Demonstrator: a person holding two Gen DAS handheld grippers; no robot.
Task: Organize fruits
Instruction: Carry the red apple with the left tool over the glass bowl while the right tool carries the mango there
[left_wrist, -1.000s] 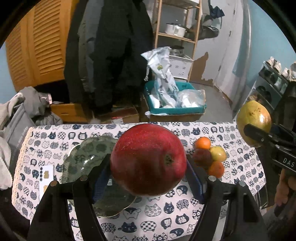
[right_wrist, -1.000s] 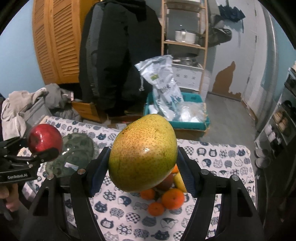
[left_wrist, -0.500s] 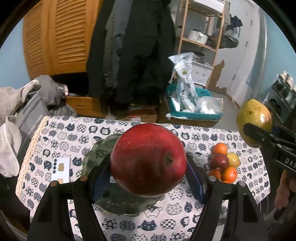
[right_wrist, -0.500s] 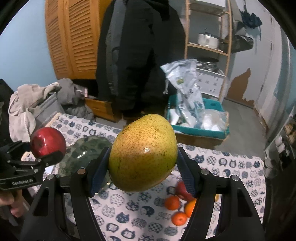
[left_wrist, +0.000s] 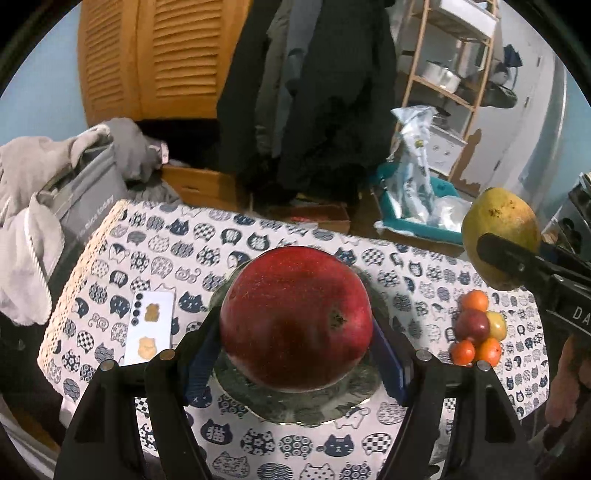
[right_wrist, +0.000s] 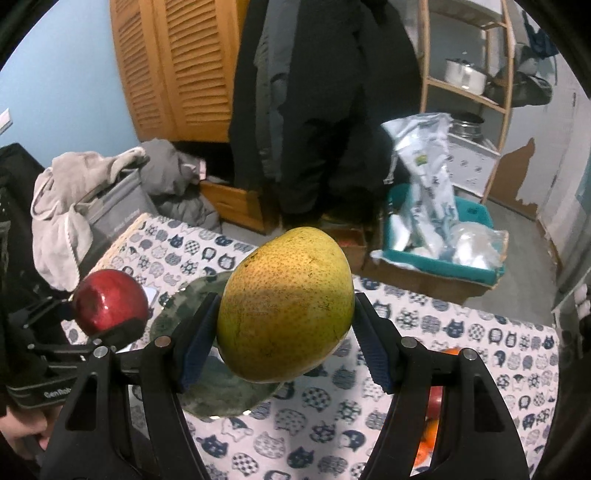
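My left gripper (left_wrist: 295, 343) is clamped on the red apple (left_wrist: 295, 317), pads pressing at 9 and 3 o'clock, pitched down over the green plate (left_wrist: 295, 406). My right gripper (right_wrist: 284, 343) grips the yellow-green mango (right_wrist: 284, 306) likewise, above the cat-print tablecloth (right_wrist: 461, 332). Small fruits (left_wrist: 476, 332) cluster at 3 o'clock of the plate.

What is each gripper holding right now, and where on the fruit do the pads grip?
The left gripper clamps a red apple across its sides. The right gripper clamps a yellow-green mango across its sides.
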